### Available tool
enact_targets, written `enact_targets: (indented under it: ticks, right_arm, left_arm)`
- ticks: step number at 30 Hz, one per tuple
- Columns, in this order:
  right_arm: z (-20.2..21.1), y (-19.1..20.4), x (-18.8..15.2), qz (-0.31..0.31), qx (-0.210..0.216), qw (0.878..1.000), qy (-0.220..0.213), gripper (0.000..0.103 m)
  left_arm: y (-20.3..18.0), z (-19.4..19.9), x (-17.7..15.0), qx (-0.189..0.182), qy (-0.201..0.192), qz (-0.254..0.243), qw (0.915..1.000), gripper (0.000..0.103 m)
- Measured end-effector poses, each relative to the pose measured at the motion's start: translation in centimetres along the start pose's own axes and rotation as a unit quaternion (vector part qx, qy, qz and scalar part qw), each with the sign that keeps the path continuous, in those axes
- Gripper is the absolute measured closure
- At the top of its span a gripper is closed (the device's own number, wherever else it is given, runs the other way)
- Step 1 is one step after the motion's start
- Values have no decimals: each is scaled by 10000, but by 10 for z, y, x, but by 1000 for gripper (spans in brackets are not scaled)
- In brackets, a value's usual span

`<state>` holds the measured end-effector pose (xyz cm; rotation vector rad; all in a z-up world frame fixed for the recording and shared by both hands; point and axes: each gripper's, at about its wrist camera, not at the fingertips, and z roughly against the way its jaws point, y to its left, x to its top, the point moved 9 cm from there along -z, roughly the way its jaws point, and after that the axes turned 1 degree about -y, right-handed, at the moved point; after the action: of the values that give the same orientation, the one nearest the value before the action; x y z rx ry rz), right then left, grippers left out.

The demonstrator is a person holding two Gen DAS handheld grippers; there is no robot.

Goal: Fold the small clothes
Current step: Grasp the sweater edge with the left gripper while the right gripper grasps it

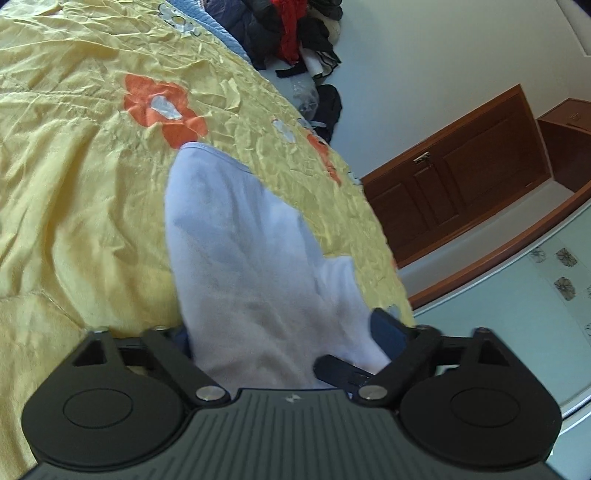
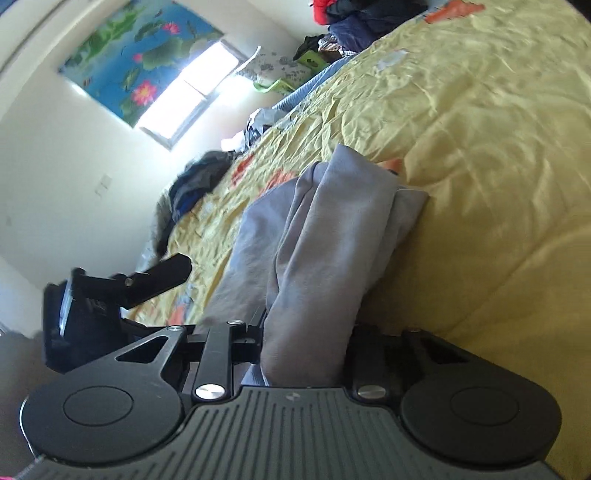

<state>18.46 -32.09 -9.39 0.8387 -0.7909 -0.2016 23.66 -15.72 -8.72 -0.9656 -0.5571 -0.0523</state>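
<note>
A pale lavender-white small garment (image 1: pixel 236 258) lies on the yellow flowered bedspread (image 1: pixel 74 184), running from the left gripper (image 1: pixel 284 354) up toward twelve o'clock, where its hemmed edge (image 1: pixel 210 149) rests flat beside an orange flower print (image 1: pixel 162 107). The left gripper's fingers (image 1: pixel 388 332) stand fairly wide with the cloth's near end bunched between them; whether they press on it cannot be told. In the right wrist view the right gripper (image 2: pixel 306 347) has its fingers drawn narrow onto a thick fold of the same garment (image 2: pixel 325 236), which stands up in ridges toward one o'clock. The left gripper (image 2: pixel 122 284) shows at nine o'clock there. Bare bedspread (image 2: pixel 480 147) spreads open toward two and three o'clock. The bed's far edge carries piled dark and red clothes (image 1: pixel 295 33) at twelve o'clock, and a wooden door (image 1: pixel 454 188) stands beyond the bed at three o'clock.
</note>
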Motion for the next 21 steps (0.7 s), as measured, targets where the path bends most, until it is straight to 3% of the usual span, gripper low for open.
enact_targets:
  ticks: [1, 3, 5, 8, 13, 18, 21]
  right_arm:
    - [0, 0, -1, 12, -54, 10000, -22, 75]
    - [1, 2, -3, 35, -143, 9999, -65, 74]
    - [-2, 2, -2, -49, -171, 9998, -129, 74]
    - [-1, 2, -4, -102, -198, 9994, -255, 74]
    - [2, 5, -10, -238, -246, 9983, -463, 75]
    - [4, 18, -11, -232, -241, 9974, -631, 75]
    - [5, 28, -10, -201, -189, 9973, -681, 75]
  left_arm:
    - [4, -1, -1, 97, 32, -15, 9999, 50]
    - [12, -2, -1, 202, 46, 65, 9998, 71]
    - [21, -2, -1, 297, 36, 165, 9994, 83]
    - [24, 3, -2, 399, -42, 131, 9991, 88]
    - [5, 12, -2, 889, -192, -569, 9942, 89]
    - [-17, 23, 0, 1334, -322, -1278, 9823, 89]
    - [-29, 31, 1, 1601, -492, -1721, 9707, 90]
